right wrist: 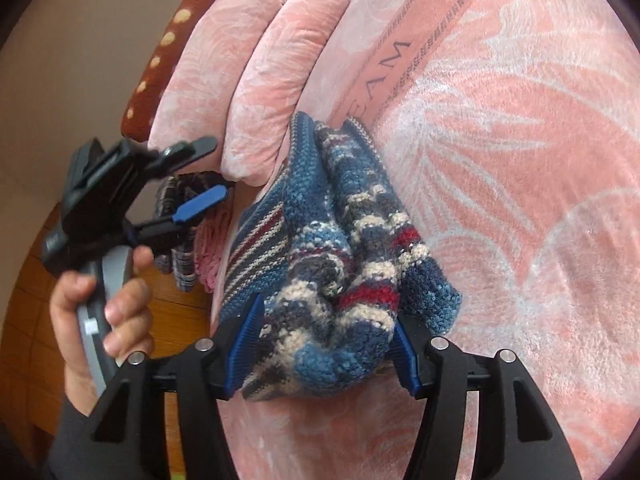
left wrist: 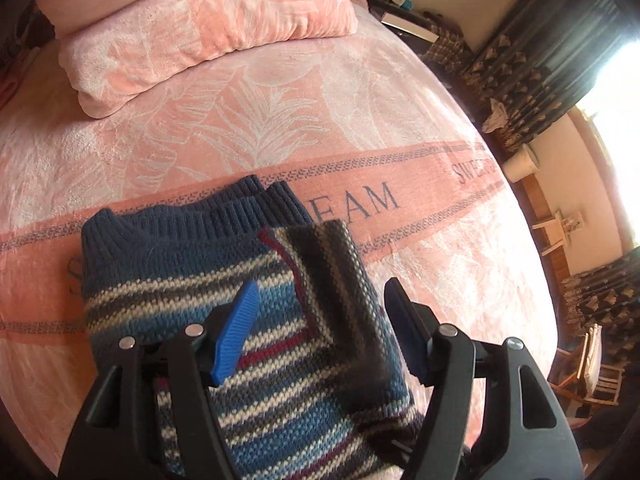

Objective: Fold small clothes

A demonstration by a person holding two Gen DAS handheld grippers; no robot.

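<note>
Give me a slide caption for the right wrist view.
Right claw grips the bunched striped sweater on the pink blanket; left claw open alongside.

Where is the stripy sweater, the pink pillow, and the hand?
stripy sweater [left wrist: 256, 280]: left wrist view, on its blue striped front.
pink pillow [left wrist: 192, 36]: left wrist view, on the lower pillow's top.
hand [right wrist: 120, 304]: right wrist view, on fingers round the handle.

The left wrist view is taken from just above the striped sweater [left wrist: 240, 300], facing along the pink bedspread [left wrist: 280, 128] toward the stacked pillows [left wrist: 192, 28]. The right wrist view is set low and very near the bunched sweater [right wrist: 340, 272], rolled sideways, facing up the bed. Sweater, bedspread [right wrist: 520, 160] and pillows [right wrist: 272, 80] are shared; the left gripper [right wrist: 200, 176] is seen only from the right.
</note>
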